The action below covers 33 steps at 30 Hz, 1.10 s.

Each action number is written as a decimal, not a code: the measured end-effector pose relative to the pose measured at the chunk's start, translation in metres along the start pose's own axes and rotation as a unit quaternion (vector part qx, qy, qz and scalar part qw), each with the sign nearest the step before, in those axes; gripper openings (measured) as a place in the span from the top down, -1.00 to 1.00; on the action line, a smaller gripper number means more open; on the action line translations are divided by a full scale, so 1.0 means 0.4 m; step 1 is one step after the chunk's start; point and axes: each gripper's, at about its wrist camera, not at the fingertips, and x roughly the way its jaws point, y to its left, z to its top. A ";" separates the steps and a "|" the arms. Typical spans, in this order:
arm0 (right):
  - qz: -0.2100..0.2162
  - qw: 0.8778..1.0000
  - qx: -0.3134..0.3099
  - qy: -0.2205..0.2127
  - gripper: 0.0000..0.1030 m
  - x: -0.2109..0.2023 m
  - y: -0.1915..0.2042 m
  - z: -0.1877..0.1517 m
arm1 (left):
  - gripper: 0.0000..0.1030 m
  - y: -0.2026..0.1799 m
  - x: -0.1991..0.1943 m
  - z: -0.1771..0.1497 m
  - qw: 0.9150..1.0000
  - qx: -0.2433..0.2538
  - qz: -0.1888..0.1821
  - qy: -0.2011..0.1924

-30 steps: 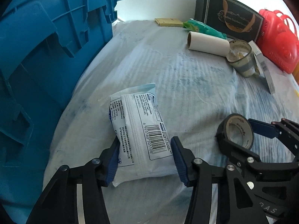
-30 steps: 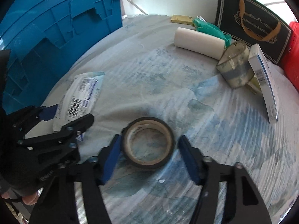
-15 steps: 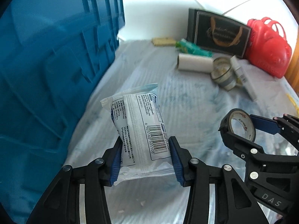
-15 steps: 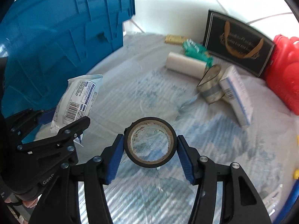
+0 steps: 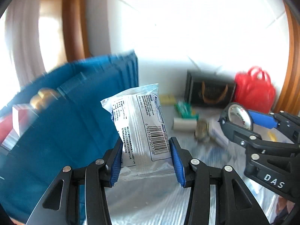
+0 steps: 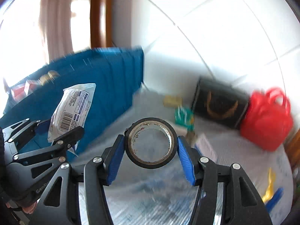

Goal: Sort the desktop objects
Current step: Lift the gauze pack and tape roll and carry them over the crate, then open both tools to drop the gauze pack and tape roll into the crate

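Left gripper (image 5: 146,159) clamps white packet (image 5: 140,123), mid-frame | right gripper (image 6: 151,158) clamps tape roll (image 6: 151,143), mid-frame | blue bin (image 5: 61,116) at left part-filled | table (image 6: 234,165) items at right unsorted

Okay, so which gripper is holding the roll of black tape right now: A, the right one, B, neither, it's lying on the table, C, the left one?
A: the right gripper has its blue pads pressed on the roll of black tape, lifted clear of the table.

Glossy plastic packet (image 5: 142,123); matt black tape roll (image 6: 151,146); blue plastic crate (image 5: 71,112).
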 end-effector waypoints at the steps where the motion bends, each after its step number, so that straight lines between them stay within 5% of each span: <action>1: 0.005 1.000 -0.007 -0.015 -0.08 -0.025 0.020 0.026 | 0.10 0.012 -0.029 0.020 1.000 -0.003 0.004 -0.011; 6: 0.038 0.996 -0.037 -0.076 -0.08 -0.112 0.126 0.136 | 0.10 0.115 -0.162 0.089 0.997 -0.021 0.042 -0.063; 13: 0.112 0.984 -0.074 -0.114 -0.08 -0.122 0.339 0.237 | 0.10 0.336 -0.251 0.124 0.987 -0.064 0.118 -0.083; 19: 0.163 0.976 -0.099 -0.100 -0.08 -0.058 0.523 0.287 | 0.10 0.552 -0.237 0.099 0.979 -0.095 0.172 -0.055; 26: 0.175 0.976 -0.117 -0.063 -0.08 0.047 0.666 0.291 | 0.10 0.705 -0.151 0.057 0.976 -0.127 0.176 -0.014; 33: 0.162 0.977 -0.125 -0.054 -0.08 0.081 0.711 0.303 | 0.08 0.727 -0.135 0.043 0.978 -0.129 0.164 -0.008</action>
